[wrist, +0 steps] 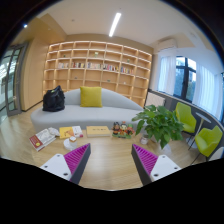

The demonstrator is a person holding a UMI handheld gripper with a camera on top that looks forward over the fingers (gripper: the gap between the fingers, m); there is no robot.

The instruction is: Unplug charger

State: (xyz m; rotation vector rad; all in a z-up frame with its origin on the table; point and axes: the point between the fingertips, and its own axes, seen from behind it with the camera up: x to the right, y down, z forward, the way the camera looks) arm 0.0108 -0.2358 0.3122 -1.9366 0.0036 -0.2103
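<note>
My gripper (112, 160) is open, its two purple-padded fingers (76, 160) spread wide with nothing between them. Only the bare wooden table (110, 165) shows between and just ahead of the fingers. No charger, plug or socket shows in the gripper view.
Beyond the fingers the table holds books and papers (55, 135), a flat box (98, 131), small toys (122, 129) and a potted plant (160, 122). Behind stand a grey sofa (85, 112) with a yellow cushion and black bag, a wall bookshelf (98, 67) and green chairs (208, 138).
</note>
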